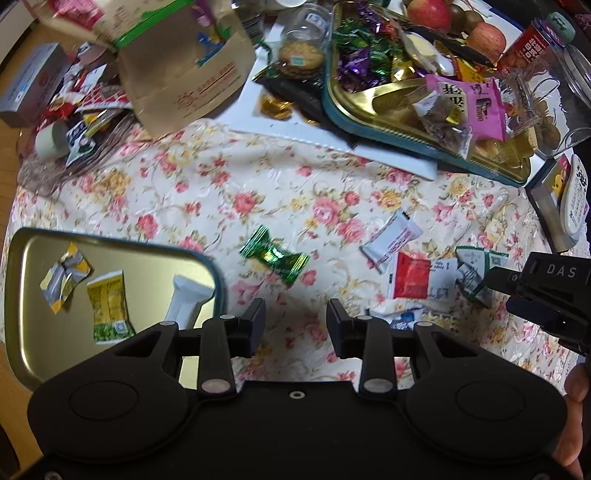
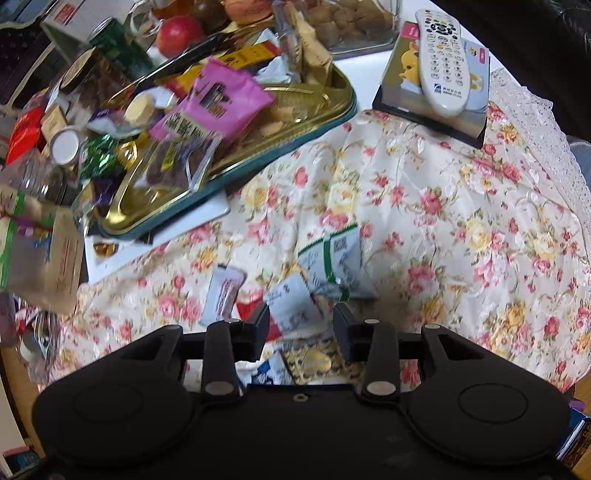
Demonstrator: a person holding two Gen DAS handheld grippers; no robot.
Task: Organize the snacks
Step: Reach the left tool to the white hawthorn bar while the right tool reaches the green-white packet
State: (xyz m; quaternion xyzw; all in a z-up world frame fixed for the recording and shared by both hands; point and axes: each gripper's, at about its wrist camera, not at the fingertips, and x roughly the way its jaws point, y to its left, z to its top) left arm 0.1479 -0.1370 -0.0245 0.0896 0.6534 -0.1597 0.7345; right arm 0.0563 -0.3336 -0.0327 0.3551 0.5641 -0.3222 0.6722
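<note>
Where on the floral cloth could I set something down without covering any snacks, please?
Bare cloth lies between the small gold tray, the green candy and the white board. Right of the green-white packet is also free. The big tray is crowded.

Glossy gold metal tray (image 1: 22, 295), floral cloth tablecloth (image 1: 221, 192)

Two gold metal trays with teal rims stand on the flowered table: a near-empty tray (image 1: 22, 295) at the left edge and a heaped tray (image 1: 354, 96) toward the far side. The near-empty one holds three wrapped snacks: a crumpled yellow-and-silver wrapper (image 1: 64, 277), a yellow-and-green packet (image 1: 109, 306) and a white packet (image 1: 184, 299). One green foil twist candy (image 1: 275, 258) lies on the cloth. Two red apples (image 1: 430, 13) show at the far edge. One white remote control (image 2: 441, 59) rests on one picture box (image 2: 472, 110).
</note>
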